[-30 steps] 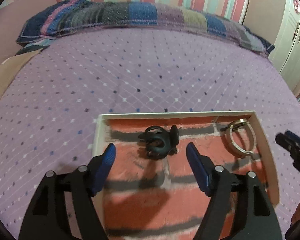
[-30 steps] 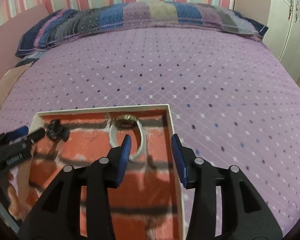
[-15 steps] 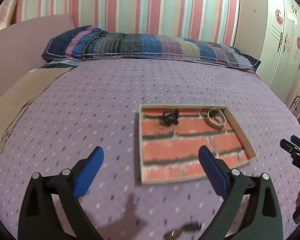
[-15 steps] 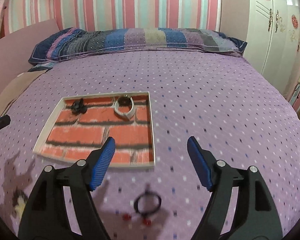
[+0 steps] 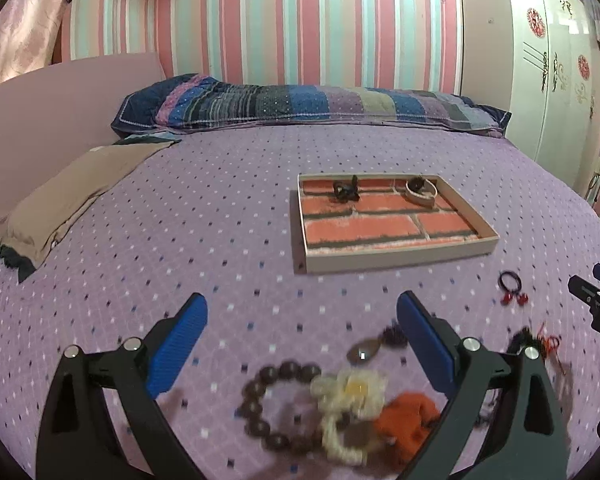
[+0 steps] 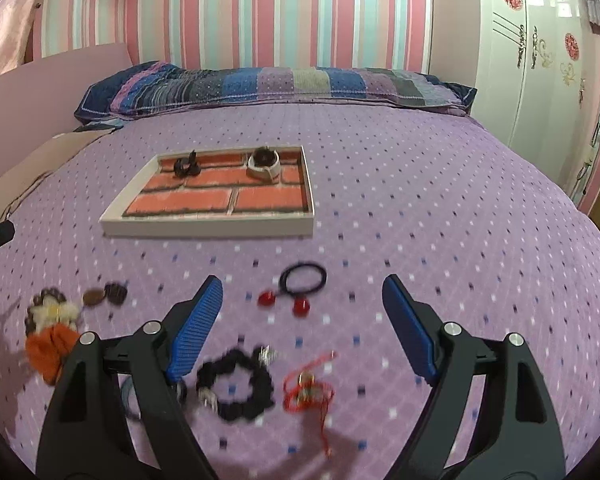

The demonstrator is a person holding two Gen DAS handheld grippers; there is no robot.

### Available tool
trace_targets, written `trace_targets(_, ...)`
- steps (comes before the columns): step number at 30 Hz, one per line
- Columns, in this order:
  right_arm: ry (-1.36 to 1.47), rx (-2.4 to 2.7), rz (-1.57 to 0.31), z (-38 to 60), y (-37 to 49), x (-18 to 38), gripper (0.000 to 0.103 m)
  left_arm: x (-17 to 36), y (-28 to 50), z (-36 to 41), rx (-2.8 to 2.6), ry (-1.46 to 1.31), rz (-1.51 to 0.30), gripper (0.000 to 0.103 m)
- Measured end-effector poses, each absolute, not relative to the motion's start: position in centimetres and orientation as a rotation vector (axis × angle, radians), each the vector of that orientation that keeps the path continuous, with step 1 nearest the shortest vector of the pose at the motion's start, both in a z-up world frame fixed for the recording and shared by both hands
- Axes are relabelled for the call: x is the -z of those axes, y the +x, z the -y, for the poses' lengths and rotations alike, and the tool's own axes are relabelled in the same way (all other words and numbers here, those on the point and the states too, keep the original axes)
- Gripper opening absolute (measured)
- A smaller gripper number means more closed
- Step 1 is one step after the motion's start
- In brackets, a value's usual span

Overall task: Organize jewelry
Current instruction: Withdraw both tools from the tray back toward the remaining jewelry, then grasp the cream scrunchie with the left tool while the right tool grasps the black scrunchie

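A shallow tray (image 5: 400, 258) (image 6: 208, 227) with a brick-pattern floor lies on the purple bedspread. In it lie a black clip (image 5: 345, 191) (image 6: 186, 167) and a pale bangle (image 5: 421, 192) (image 6: 265, 165). My left gripper (image 5: 302, 340) is open and empty above a brown bead bracelet (image 5: 268, 404), a cream flower piece (image 5: 350, 396) and an orange item (image 5: 408, 420). My right gripper (image 6: 302, 320) is open and empty above a black bead bracelet (image 6: 236, 386), a red cord charm (image 6: 308, 390) and a black hair tie with red balls (image 6: 302, 278).
A striped pillow (image 5: 300, 106) lies along the far edge of the bed. A tan cloth (image 5: 72, 196) lies at the left. A white wardrobe (image 6: 540, 60) stands at the right. A brown pendant (image 5: 364, 350) lies near my left gripper.
Both grippers have pulled back from the tray toward the near edge of the bed. The loose jewelry on the bedspread has come into view. Both jaws have opened wider.
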State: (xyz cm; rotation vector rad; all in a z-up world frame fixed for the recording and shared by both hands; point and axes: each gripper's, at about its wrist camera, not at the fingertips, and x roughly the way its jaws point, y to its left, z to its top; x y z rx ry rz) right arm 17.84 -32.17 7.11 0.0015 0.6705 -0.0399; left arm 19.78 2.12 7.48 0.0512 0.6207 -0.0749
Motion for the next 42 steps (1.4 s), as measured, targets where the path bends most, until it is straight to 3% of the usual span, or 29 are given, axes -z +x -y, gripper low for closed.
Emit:
trace_targets(14, 0.019, 0.096, -0.654, 31.4, 12.7, -3.5, 0.081, -0.1, 14.9, -5.2, 0.057, 0.014, -0.686, 0.094)
trace_targets(23, 0.003, 0.118, -0.672, 30.9, 12.5, -1.6, 0.080, 0.6, 15.2, -5.0, 0.101, 0.014, -0.683, 0.094)
trace_targets(33, 0.027, 0.080, -0.725, 30.5, 13.6, -0.4, 0.053, 1.2, 15.9, -3.8, 0.133, 0.039, -0.696, 0.093)
trace_targets(36, 0.054, 0.059, -0.752, 30.4, 14.3, 0.1, 0.047, 1.4, 16.1, -3.4, 0.151, 0.047, -0.698, 0.086)
trace_targets(38, 0.058, 0.055, -0.760, 30.3, 14.6, 0.4, 0.047, 1.8, 16.4, -3.3, 0.172, 0.044, -0.716, 0.075)
trace_targets(42, 0.049, 0.041, -0.769, 29.7, 15.1, 0.7, 0.046, 1.9, 16.5, -3.3, 0.177, 0.032, -0.713, 0.069)
